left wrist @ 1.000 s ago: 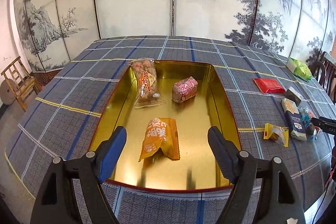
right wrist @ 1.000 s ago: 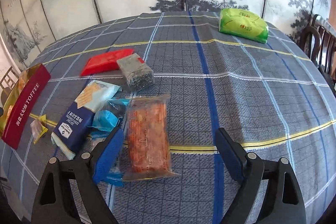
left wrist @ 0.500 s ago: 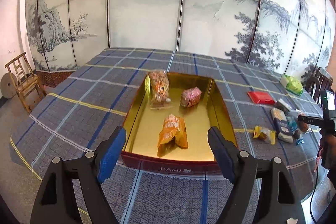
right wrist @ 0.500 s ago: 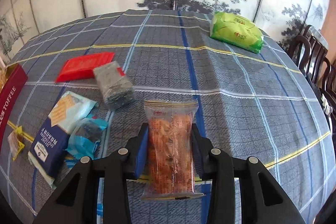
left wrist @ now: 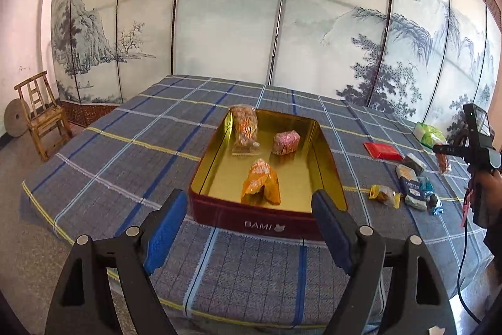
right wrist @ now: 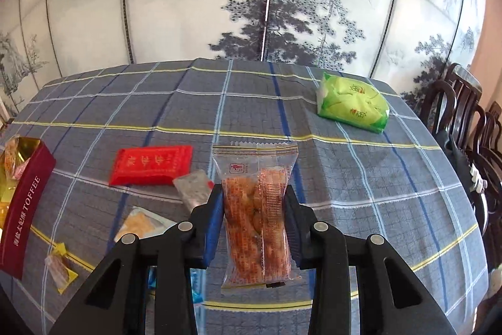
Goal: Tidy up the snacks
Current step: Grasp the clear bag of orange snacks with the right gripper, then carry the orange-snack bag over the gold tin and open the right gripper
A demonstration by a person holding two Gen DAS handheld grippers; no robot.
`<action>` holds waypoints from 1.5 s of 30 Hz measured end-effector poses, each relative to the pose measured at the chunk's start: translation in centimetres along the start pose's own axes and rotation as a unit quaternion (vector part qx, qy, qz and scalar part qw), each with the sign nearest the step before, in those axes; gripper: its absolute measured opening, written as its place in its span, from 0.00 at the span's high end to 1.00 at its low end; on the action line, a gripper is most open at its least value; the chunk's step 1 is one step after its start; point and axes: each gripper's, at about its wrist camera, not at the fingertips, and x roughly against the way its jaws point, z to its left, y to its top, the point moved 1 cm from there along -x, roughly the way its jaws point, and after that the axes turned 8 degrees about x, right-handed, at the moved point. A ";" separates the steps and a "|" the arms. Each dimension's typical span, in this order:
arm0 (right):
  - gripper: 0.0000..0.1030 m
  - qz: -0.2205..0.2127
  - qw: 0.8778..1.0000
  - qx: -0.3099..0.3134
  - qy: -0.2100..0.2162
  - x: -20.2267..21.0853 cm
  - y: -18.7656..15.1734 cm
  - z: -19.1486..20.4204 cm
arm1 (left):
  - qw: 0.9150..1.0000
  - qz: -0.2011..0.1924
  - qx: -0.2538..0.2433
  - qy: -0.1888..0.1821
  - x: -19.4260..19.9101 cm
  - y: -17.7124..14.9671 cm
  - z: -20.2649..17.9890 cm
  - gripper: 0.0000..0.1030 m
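Right gripper (right wrist: 254,214) pinches a clear cracker packet (right wrist: 256,215); carry it level to the gold tin (left wrist: 326,153), left gripper (left wrist: 249,228) gaping, empty.

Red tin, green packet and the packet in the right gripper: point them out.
Red tin (left wrist: 266,223): left wrist view, front wall.
Green packet (right wrist: 353,105): right wrist view, top face.
Clear packet (right wrist: 255,209): right wrist view, middle, between closed jaws.

Two wrist views, shared table (left wrist: 94,153)
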 end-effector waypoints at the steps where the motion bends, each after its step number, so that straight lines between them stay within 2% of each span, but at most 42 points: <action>1: 0.64 -0.001 1.000 0.002 0.004 0.0 0.2 0.7 | 1.000 0.003 0.001 0.003 0.1 -0.5 0.2 0.24; 10: 0.64 -0.021 0.998 0.030 0.051 0.5 2.4 7.8 | 0.999 0.038 0.025 0.006 -0.2 -4.1 1.0 0.24; 17: 0.64 -0.032 0.994 0.059 0.086 1.1 3.8 13.8 | 0.998 0.051 0.036 0.010 -0.7 -4.8 1.9 0.24; 29: 0.64 -0.050 0.985 0.095 0.135 3.4 5.9 21.6 | 0.996 0.068 0.060 0.023 -0.9 -5.9 4.9 0.24; 37: 0.64 -0.053 0.976 0.125 0.169 4.9 5.7 26.9 | 0.994 0.073 0.077 0.029 -0.5 -6.6 6.6 0.24; 45: 0.64 -0.053 0.969 0.147 0.191 6.2 5.0 30.5 | 0.993 0.068 0.089 0.030 0.0 -6.7 7.5 0.24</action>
